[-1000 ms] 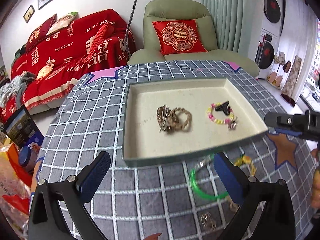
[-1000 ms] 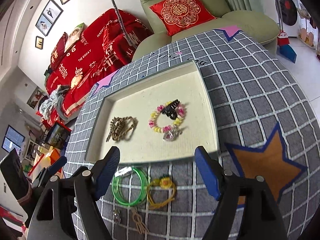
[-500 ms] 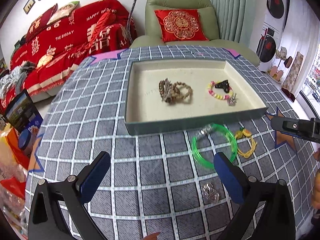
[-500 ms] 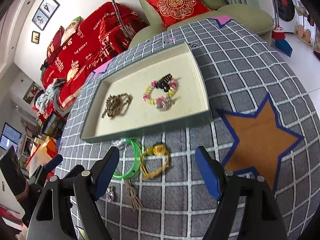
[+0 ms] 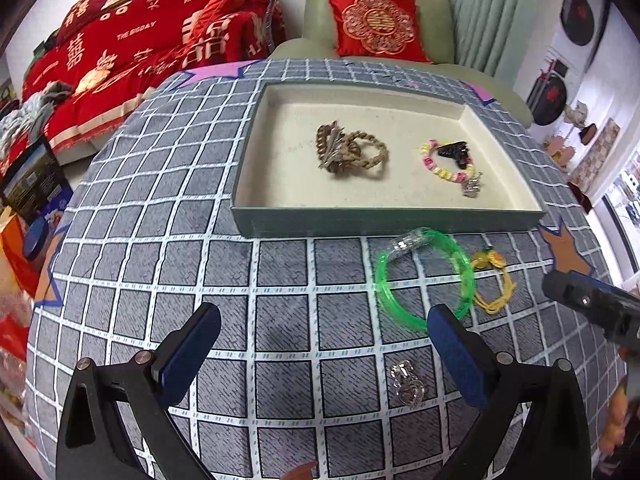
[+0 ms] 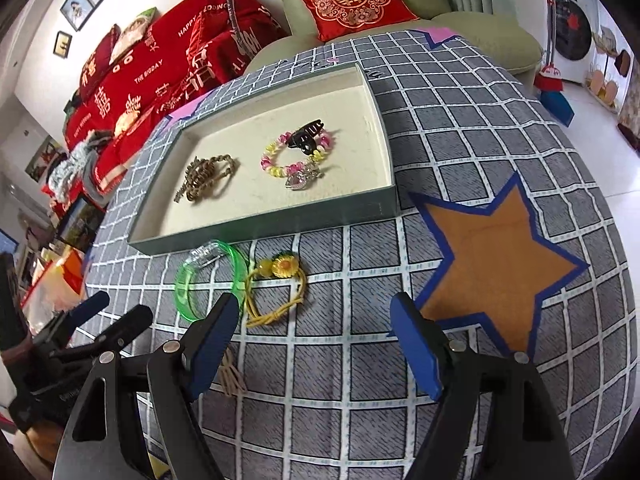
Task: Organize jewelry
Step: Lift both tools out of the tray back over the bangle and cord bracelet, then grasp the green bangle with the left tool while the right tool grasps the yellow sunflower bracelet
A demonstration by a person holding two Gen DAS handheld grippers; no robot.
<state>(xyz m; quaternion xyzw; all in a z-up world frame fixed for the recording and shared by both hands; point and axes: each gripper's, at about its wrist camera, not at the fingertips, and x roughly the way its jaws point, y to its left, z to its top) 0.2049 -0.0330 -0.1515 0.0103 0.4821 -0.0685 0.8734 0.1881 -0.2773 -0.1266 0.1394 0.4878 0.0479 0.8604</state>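
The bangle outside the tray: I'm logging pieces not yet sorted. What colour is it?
Translucent bright green bangle, with a clear section; it shows best in the left wrist view.

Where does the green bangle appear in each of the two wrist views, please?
Left wrist view: the green bangle lies right of centre on the checked cloth, just before the tray's near wall, above the right blue finger.
Right wrist view: the green bangle lies left of centre, by the left blue finger.
Shared landmark: the yellow cord bracelet lies immediately to its right in both.

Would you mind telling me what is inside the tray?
In the tray: a brown braided bracelet, a beaded bracelet with a black clip on it. The near wall hides a floor strip.
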